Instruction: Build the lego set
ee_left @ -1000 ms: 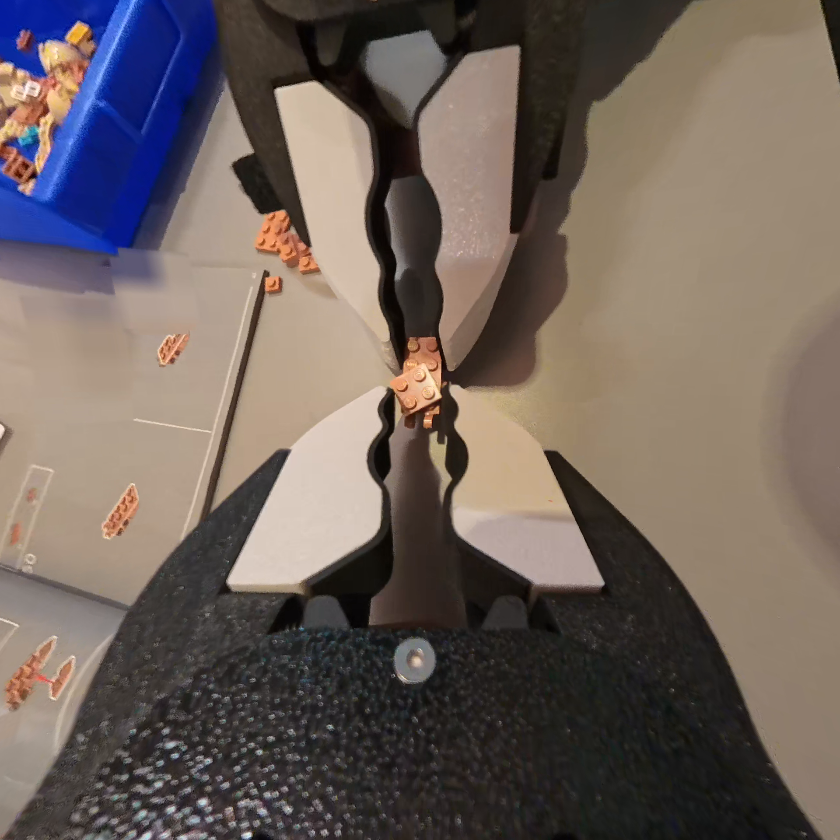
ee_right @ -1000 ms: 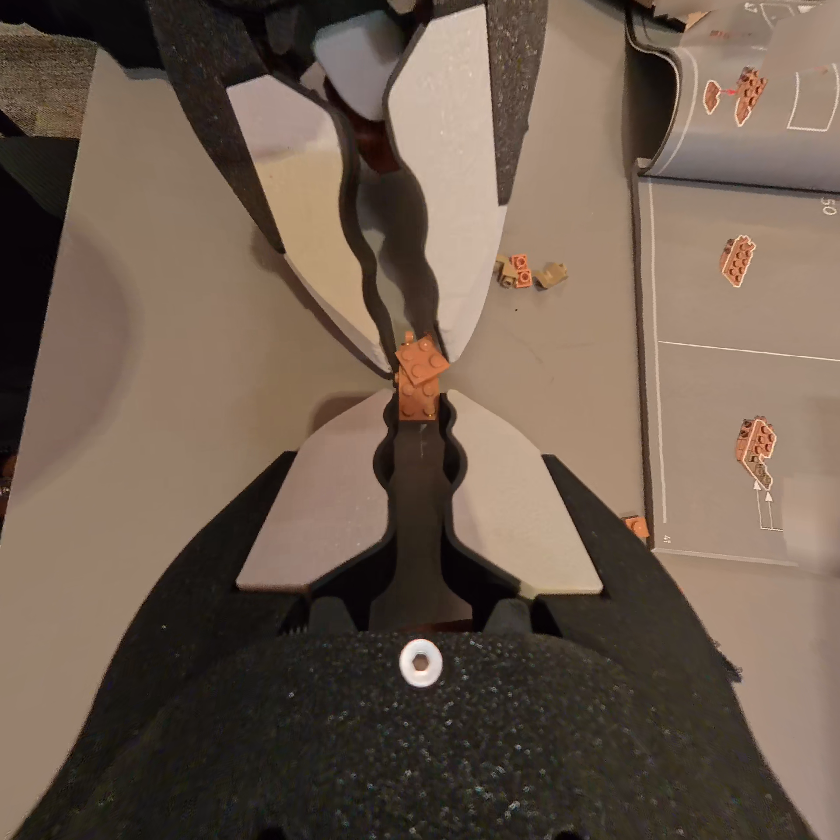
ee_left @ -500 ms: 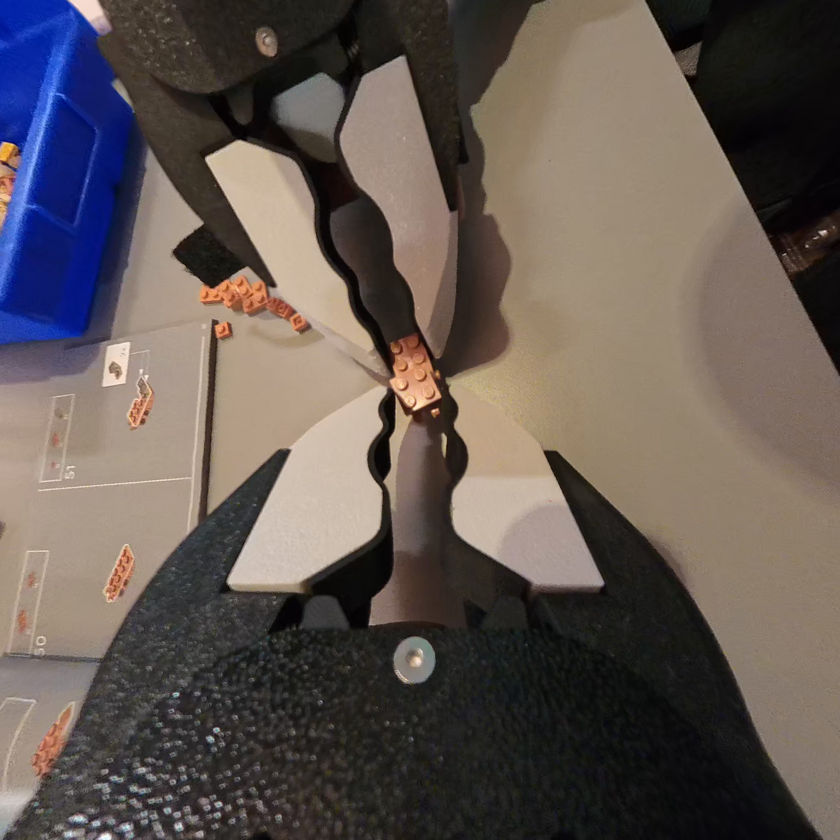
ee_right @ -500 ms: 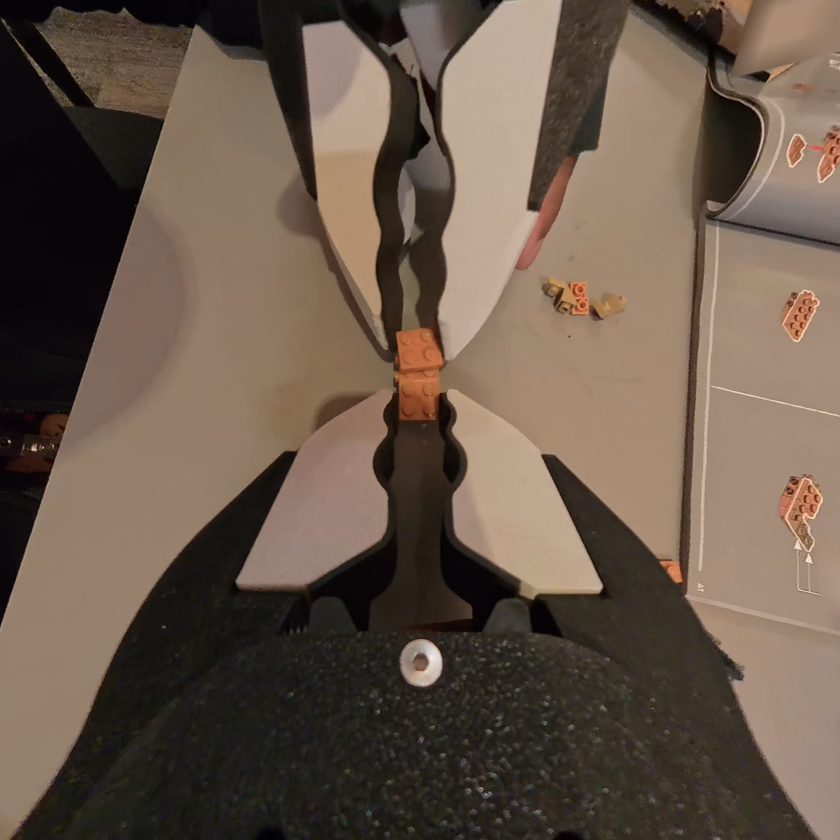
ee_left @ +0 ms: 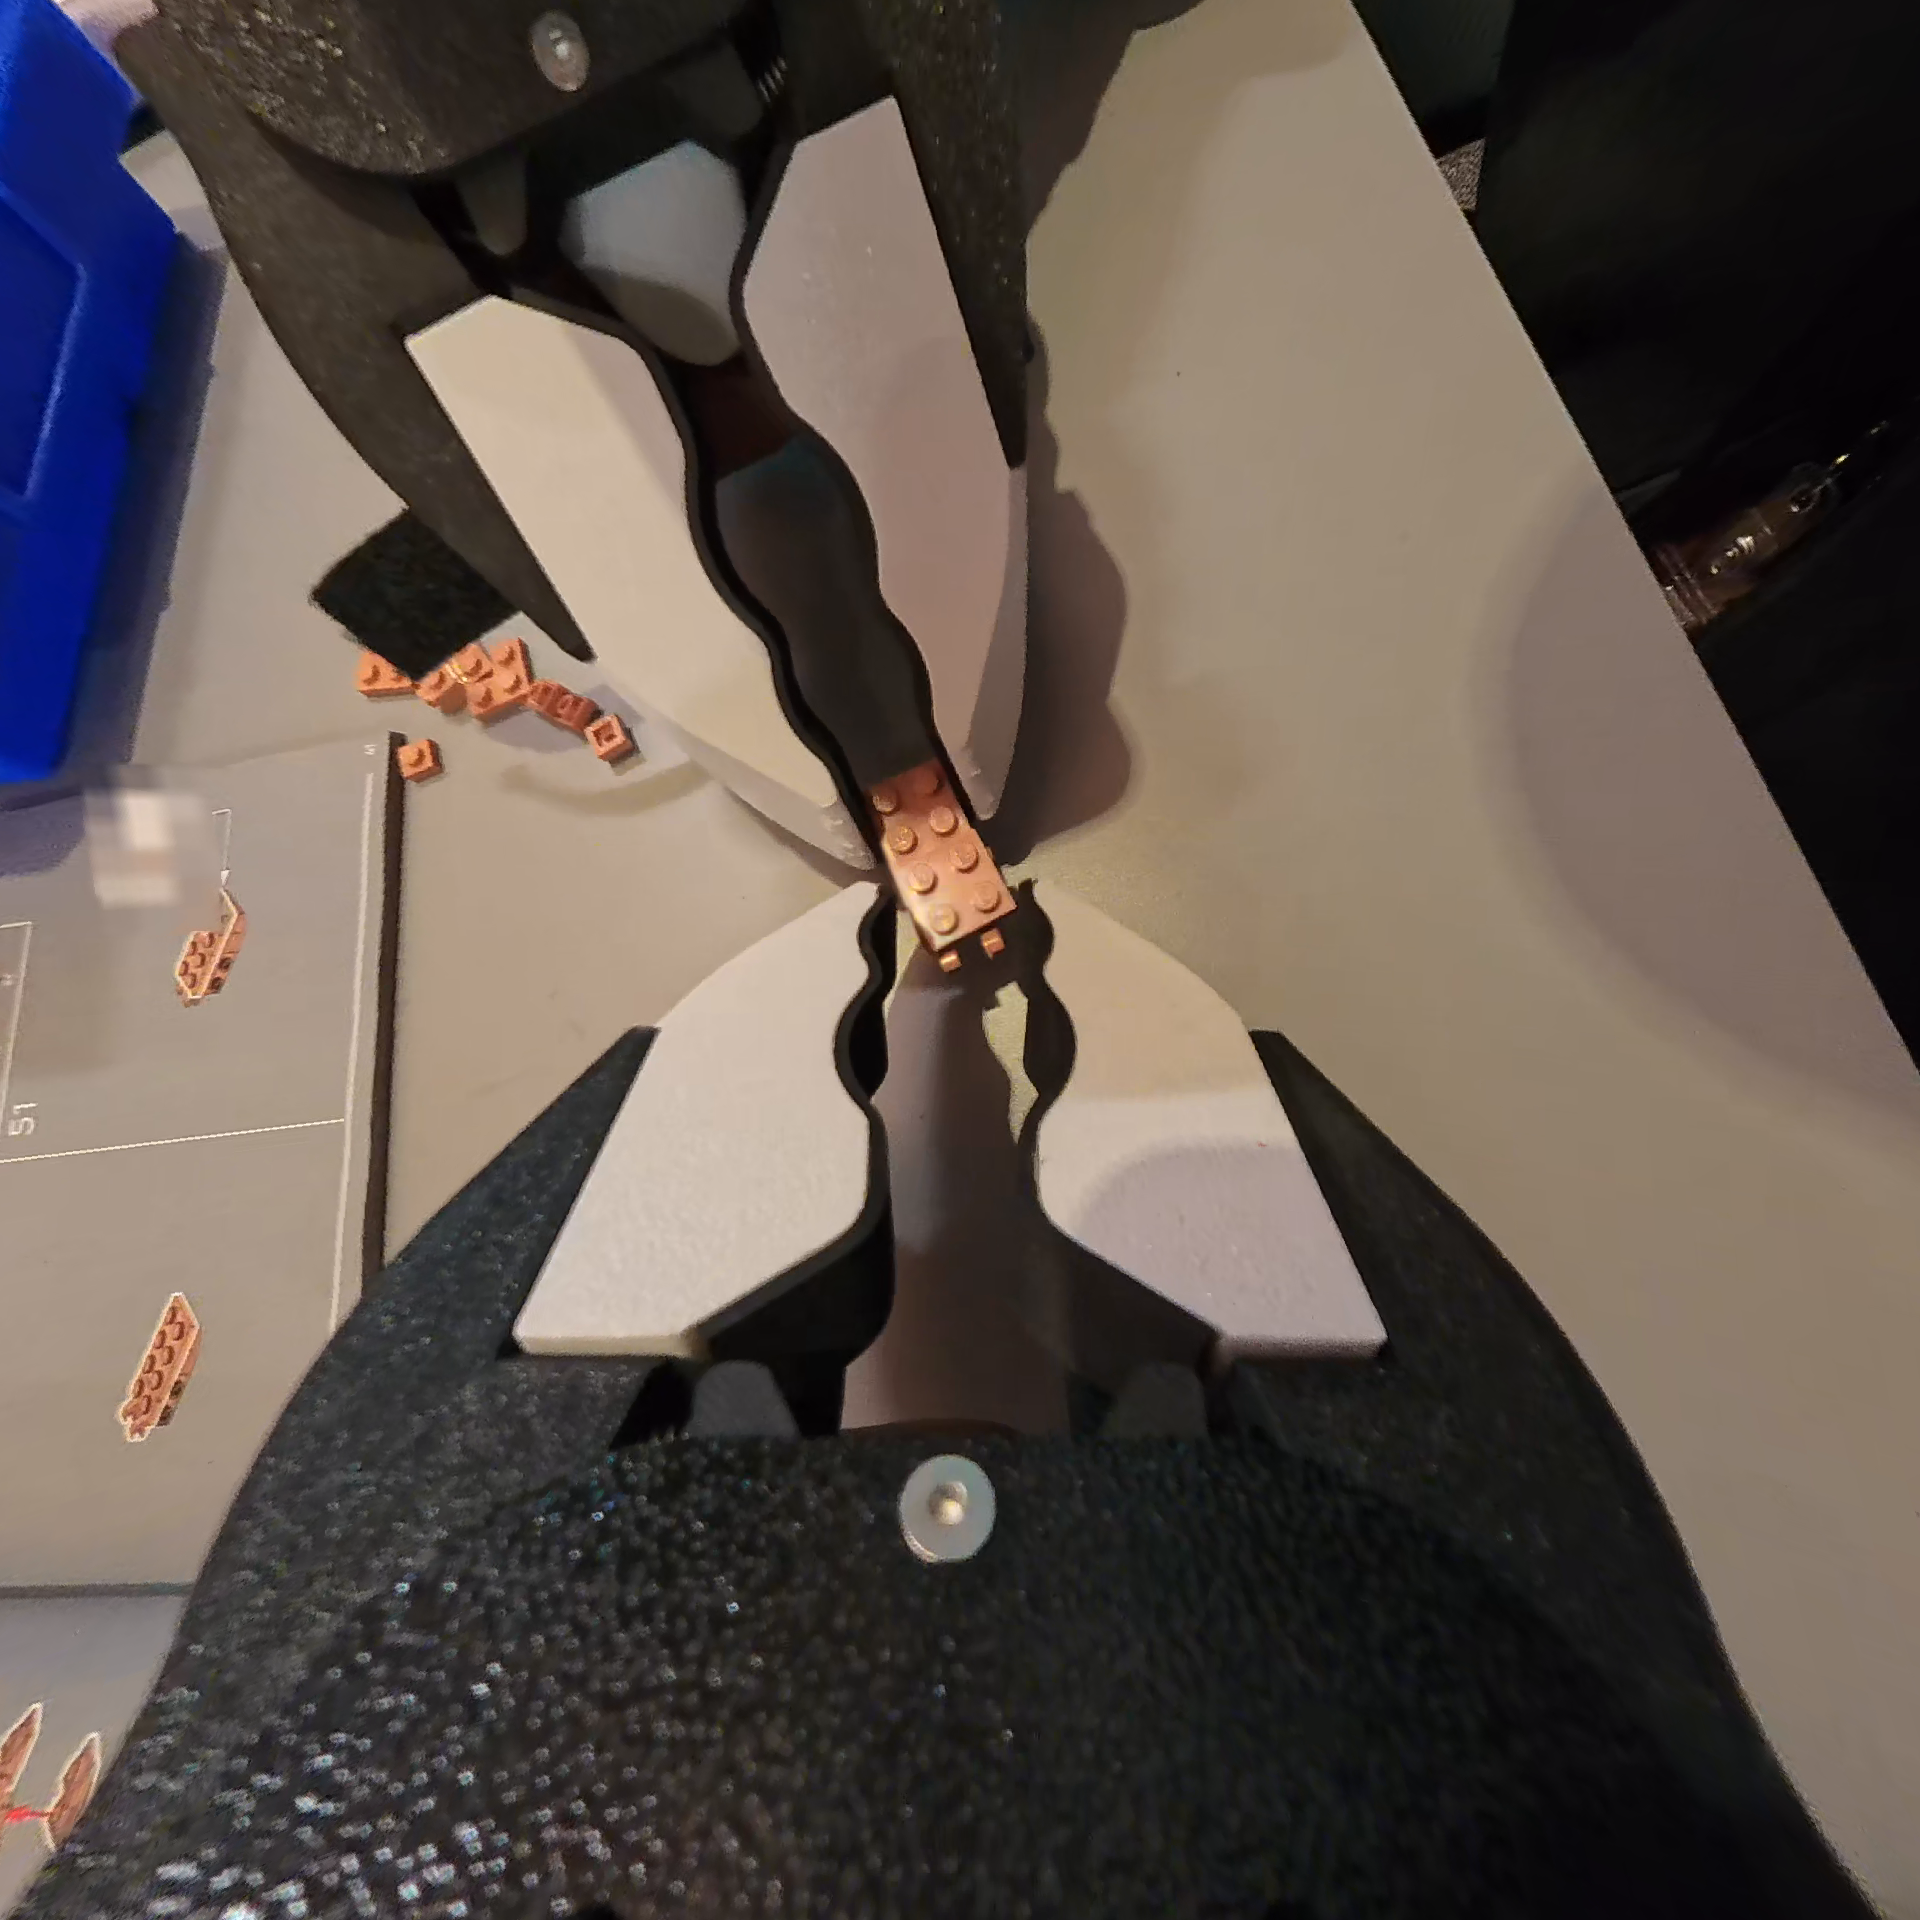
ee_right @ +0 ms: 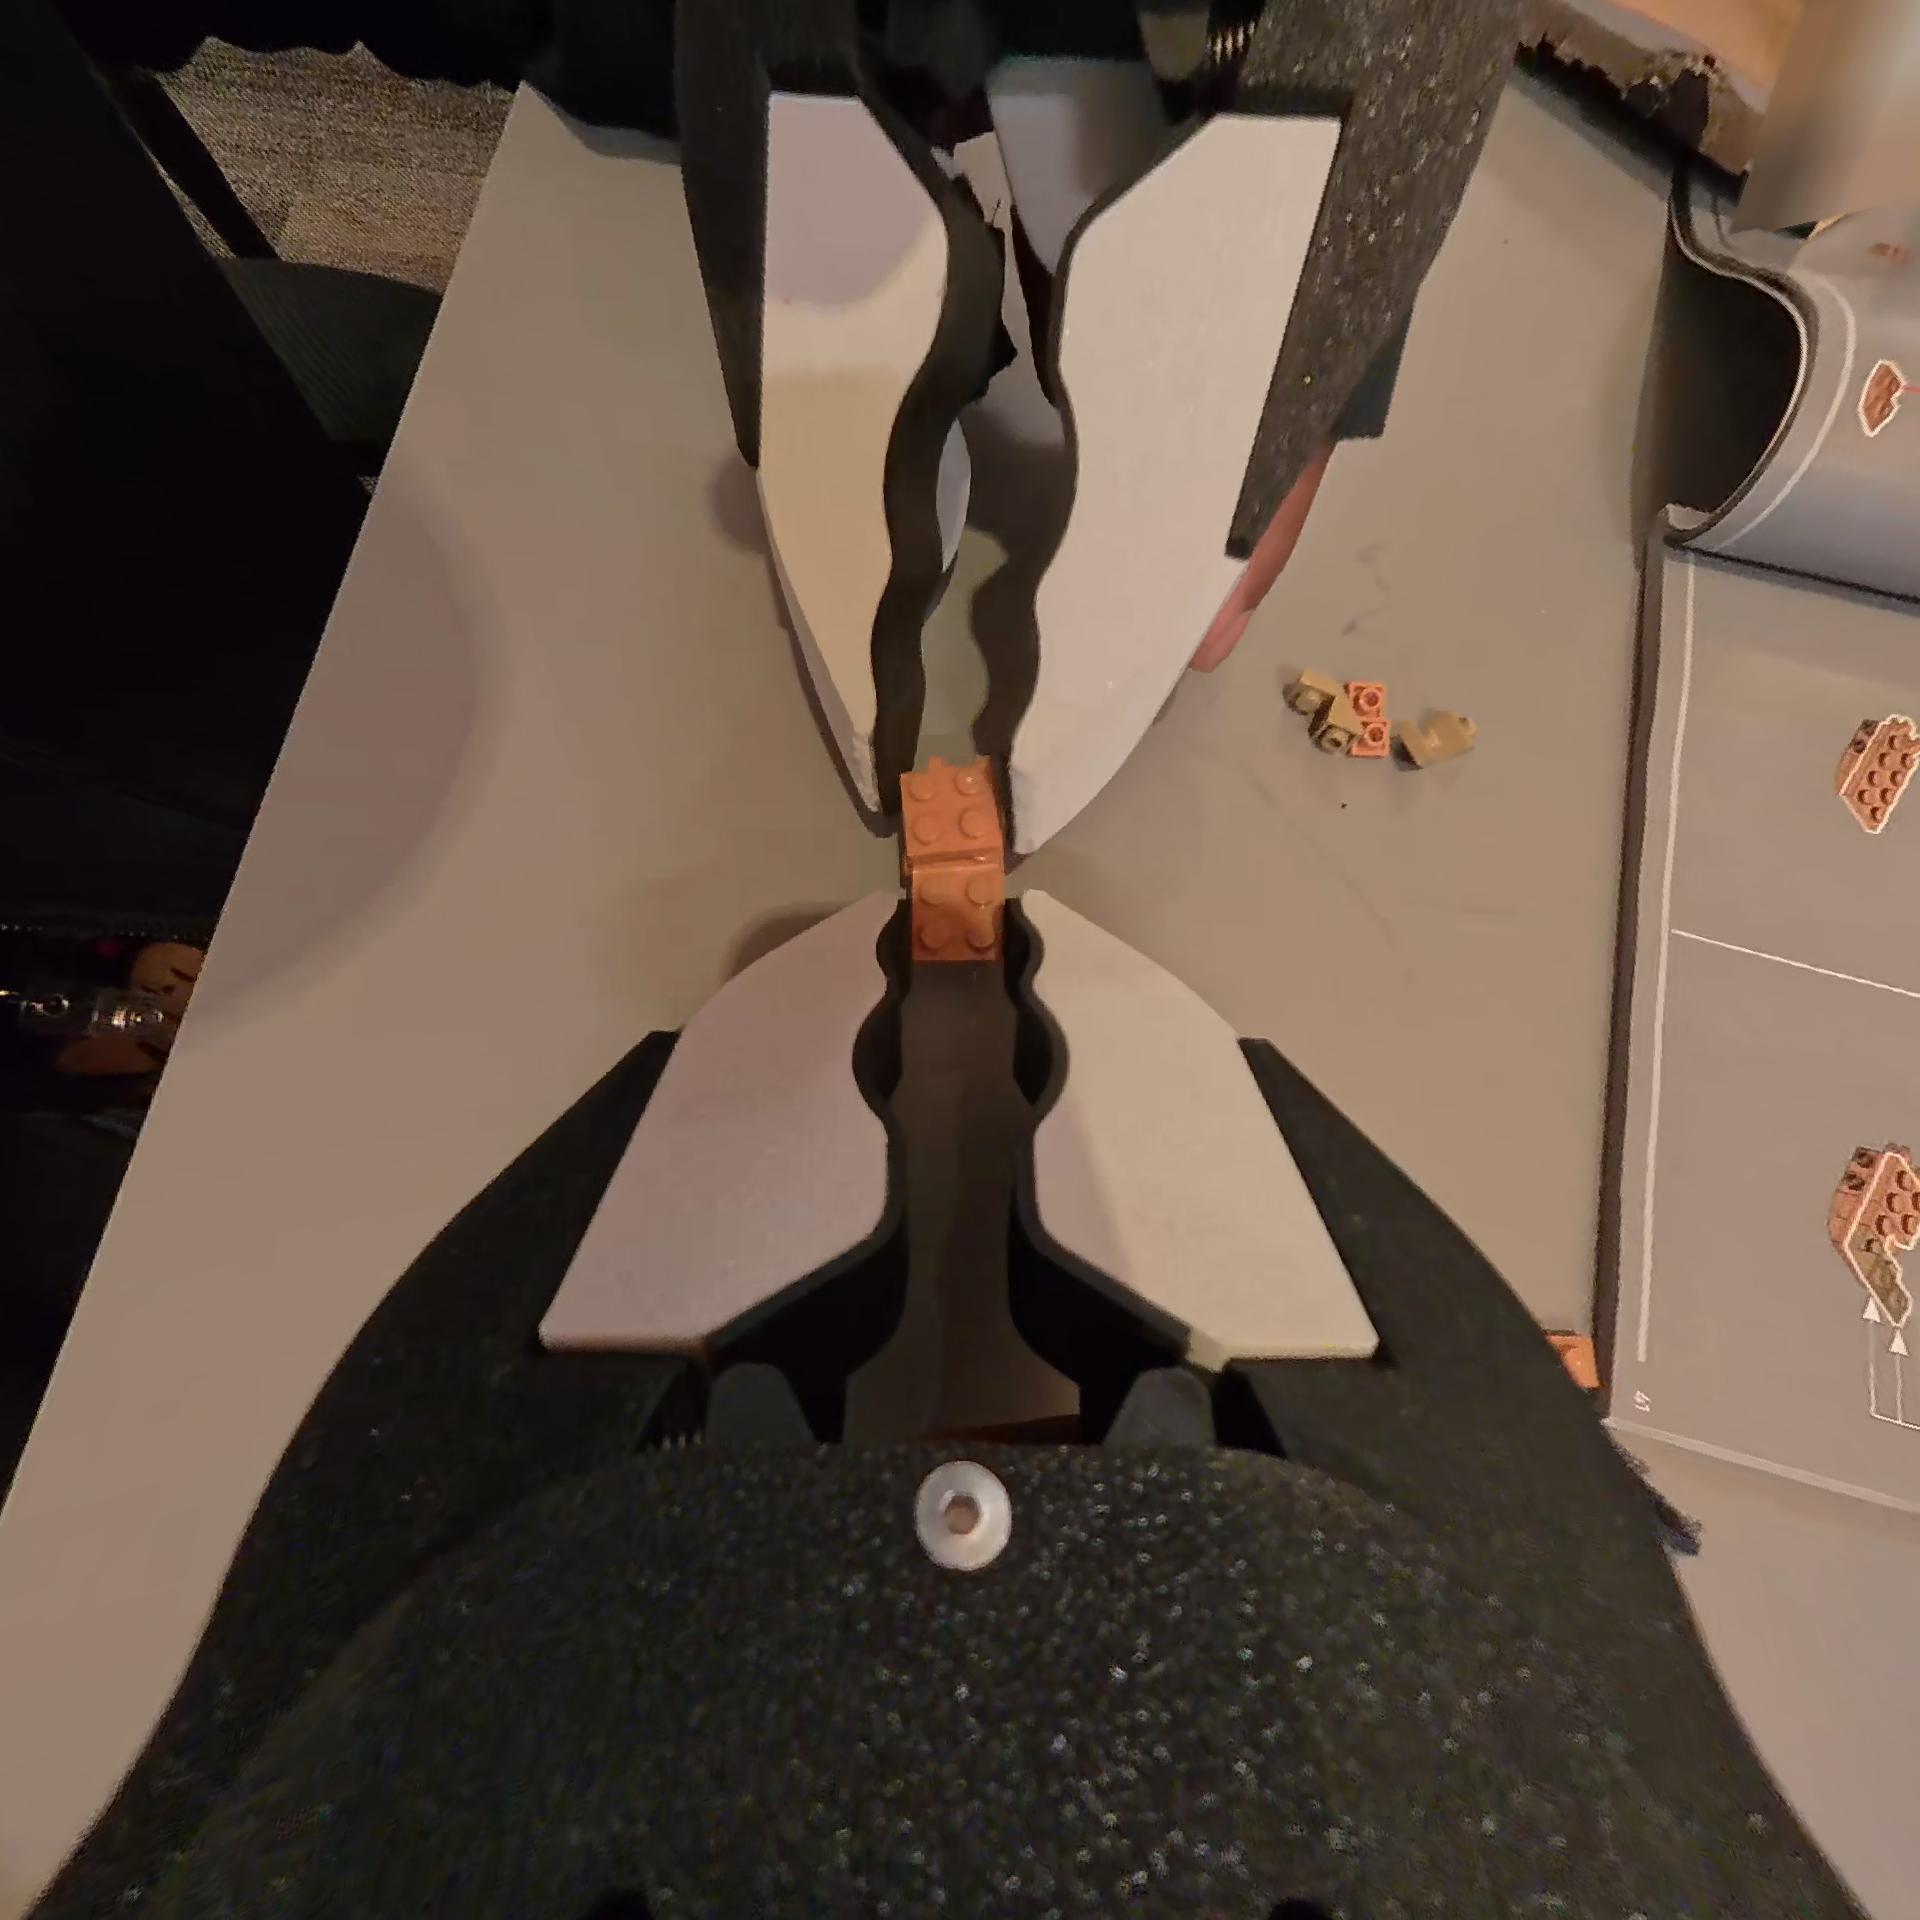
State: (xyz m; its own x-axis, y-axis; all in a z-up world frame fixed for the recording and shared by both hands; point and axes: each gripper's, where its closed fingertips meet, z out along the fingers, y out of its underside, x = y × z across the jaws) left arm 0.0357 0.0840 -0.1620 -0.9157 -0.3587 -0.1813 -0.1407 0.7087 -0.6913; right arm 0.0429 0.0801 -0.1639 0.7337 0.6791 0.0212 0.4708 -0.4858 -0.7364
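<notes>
With the two grippers tip to tip mid-frame, your left gripper [ee_left: 951, 935] looks slack: the brown brick plate [ee_left: 940, 868] lies between its tips, gap visible on the left pad. Loose brown pieces [ee_left: 488, 686] sit upper left by the instruction sheet [ee_left: 187, 1091].

Right view: your right gripper [ee_right: 956, 935] is clamped on the plate's [ee_right: 953, 862] near half. Rigid, light, slick plastic; take it by the flat side edges.
</notes>
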